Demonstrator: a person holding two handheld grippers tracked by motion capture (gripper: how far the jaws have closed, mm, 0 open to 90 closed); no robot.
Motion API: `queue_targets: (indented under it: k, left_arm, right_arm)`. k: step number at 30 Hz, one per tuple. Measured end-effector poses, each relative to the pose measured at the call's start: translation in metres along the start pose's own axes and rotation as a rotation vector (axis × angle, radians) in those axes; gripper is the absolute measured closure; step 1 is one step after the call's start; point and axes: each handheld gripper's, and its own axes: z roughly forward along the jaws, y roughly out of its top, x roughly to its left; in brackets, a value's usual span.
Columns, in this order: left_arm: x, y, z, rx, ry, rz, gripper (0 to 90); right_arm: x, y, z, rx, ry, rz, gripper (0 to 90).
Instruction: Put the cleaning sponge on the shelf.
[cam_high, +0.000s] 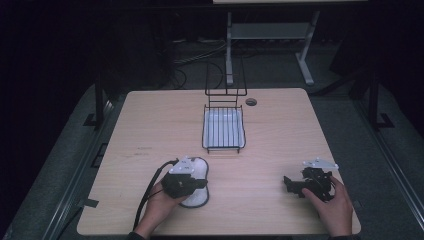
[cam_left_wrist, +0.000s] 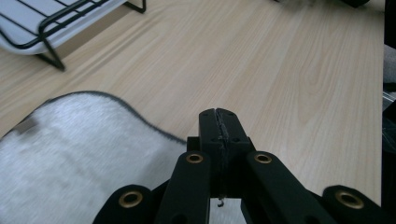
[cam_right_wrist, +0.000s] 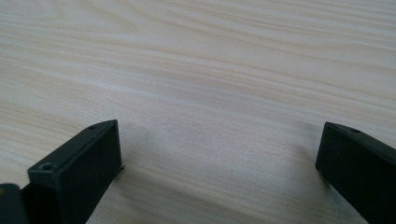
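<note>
The work seems to be at its beginning. The white fluffy insole-shaped pad with a dark edge lies flat on the light wooden surface, directly under and just beside the left tool. In the left gripper view the same pad spreads to the left of the tool's tips and passes under the tool's body. The jaws of this tool are pressed fully together, and nothing is visible between them at the tips. If a thin edge of the pad is caught lower down cannot be told, because the tool's own frame hides that place. So the pad is probably not lifted yet; it looks to rest with its whole length on the surface.

The right tool rests well apart from the pad, at the right side, held by the right hand. Its jaws stand wide open over bare wood and hold nothing.

The black wire rack with a white tray under it stands ahead of both tools, well apart from them. The tray looks empty, and the upright wire part behind it carries nothing. If the pad should go there, the grasping, the carrying and the placing are all left to do.
</note>
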Motion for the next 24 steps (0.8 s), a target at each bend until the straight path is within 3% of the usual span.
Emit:
queue_targets:
  k: [10, 14, 24]
  left_arm:
    - [-0.005, 0.002, 0.022, 0.072, -0.009, 0.004, 89.8]
    - [-0.004, 0.0, 0.024, 0.11, 0.0, 0.012, 89.8]
    - [-0.004, -0.003, 0.025, 0.142, 0.003, -0.005, 89.8]
  right_arm:
    - [0.0, 0.0, 0.0, 0.0, 0.0, 0.0, 0.0]
    - [0.0, 0.0, 0.0, 0.0, 0.0, 0.0, 0.0]
    - [0.0, 0.0, 0.0, 0.0, 0.0, 0.0, 0.0]
